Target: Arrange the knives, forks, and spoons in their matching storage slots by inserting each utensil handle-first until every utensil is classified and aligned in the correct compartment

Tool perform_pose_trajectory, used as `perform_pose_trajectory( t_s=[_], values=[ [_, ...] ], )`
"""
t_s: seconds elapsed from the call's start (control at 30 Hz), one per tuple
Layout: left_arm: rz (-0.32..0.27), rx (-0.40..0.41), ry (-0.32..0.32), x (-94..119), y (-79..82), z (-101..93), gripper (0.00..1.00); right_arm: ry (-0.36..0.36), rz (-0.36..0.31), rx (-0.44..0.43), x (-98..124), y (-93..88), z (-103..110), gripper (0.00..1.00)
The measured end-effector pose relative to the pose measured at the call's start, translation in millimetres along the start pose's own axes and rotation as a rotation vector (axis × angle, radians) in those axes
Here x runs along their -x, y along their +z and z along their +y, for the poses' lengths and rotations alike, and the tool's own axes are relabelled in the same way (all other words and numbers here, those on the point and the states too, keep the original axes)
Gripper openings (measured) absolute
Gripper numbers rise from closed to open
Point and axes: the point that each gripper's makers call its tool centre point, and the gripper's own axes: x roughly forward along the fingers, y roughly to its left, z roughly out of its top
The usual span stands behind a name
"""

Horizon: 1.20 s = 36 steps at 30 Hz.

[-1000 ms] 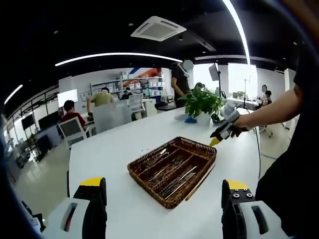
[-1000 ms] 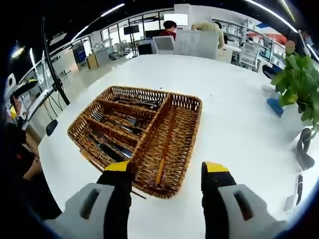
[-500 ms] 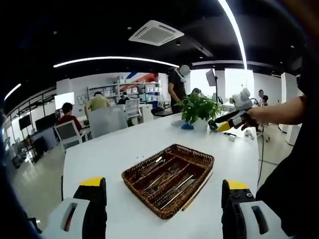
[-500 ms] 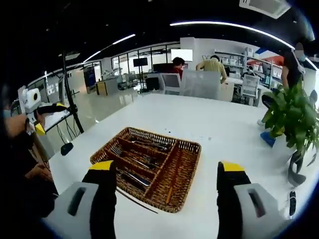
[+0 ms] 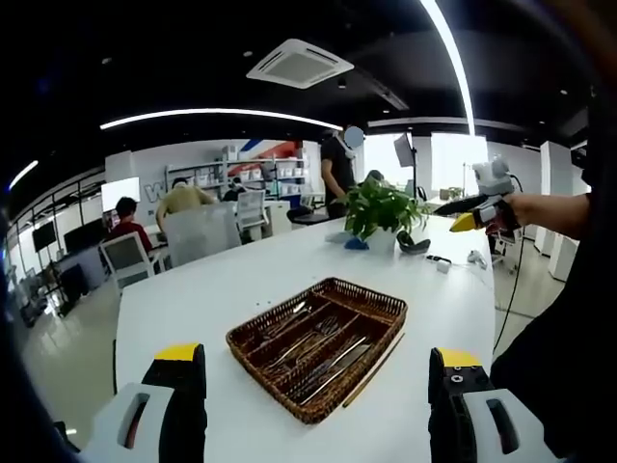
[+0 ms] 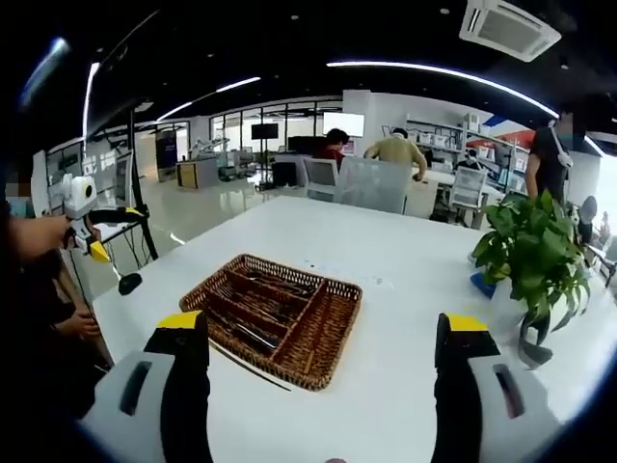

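Office, white table (image 5: pixel 241 280) | wicker tray (image 5: pixel 318 344) mid-table, utensils (image 6: pixel 253 306) lying in its slots | left gripper (image 5: pixel 318 405) released, empty | right gripper (image 6: pixel 323 386) released, empty, both above table

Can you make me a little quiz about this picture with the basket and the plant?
1. True or false: the wicker basket sits on the white table.
2. Which is open and holding nothing? A) left gripper only B) right gripper only C) both
3. Fill in: beside the basket lies a thin wooden ____.

Key: 1 true. 2 C. 3 stick.
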Motion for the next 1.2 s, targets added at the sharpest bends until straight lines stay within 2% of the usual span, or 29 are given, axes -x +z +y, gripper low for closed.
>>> perform_pose_trajectory(
  t_s=[0.07, 0.17, 0.37, 0.43, 0.47, 0.53, 0.7, 0.73, 0.87, 0.97, 1.2],
  values=[
    [-0.004, 0.007, 0.007, 2, 0.9, 2.0, 1.0, -0.008, -0.004, 0.024, 9, 0.1, 1, 0.99],
    [-0.017, 0.03, 0.022, 6, -0.5, 6.7, 1.0, 0.021, -0.015, 0.035, 17, 1.5, 5, 0.99],
    [-0.005, 0.045, 0.026, 7, -8.3, 1.9, 1.0, 0.045, -0.014, 0.018, 16, -0.2, 1, 0.99],
    [0.013, 0.059, 0.01, 7, -11.2, -3.5, 1.0, 0.047, -0.014, 0.011, 16, -0.2, 2, 0.99],
    [0.038, 0.076, -0.021, 7, -15.3, -9.3, 0.98, 0.05, -0.01, 0.009, 15, -0.8, 2, 0.99],
    [0.053, 0.037, -0.033, 5, -16.0, -13.9, 0.93, 0.057, -0.007, 0.012, 14, -1.8, 3, 0.99],
    [0.082, -0.012, -0.068, -2, -17.2, -23.2, 0.96, 0.071, -0.008, -0.007, 15, -2.3, 4, 0.99],
    [0.109, -0.033, -0.083, -5, -20.6, -25.7, 0.96, 0.066, -0.013, -0.01, 16, -1.5, 3, 0.99],
    [0.121, -0.096, -0.107, -13, -20.1, -30.0, 0.95, 0.058, -0.021, -0.01, 22, 0.3, -1, 0.99],
    [0.133, -0.107, -0.13, -19, -21.6, -33.0, 0.93, 0.05, -0.028, -0.016, 26, 0.6, -3, 0.99],
    [0.217, -0.258, -0.211, -41, -35.5, -48.2, 0.89, 0.042, -0.033, -0.026, 31, -3.8, -4, 0.99]
  ],
)
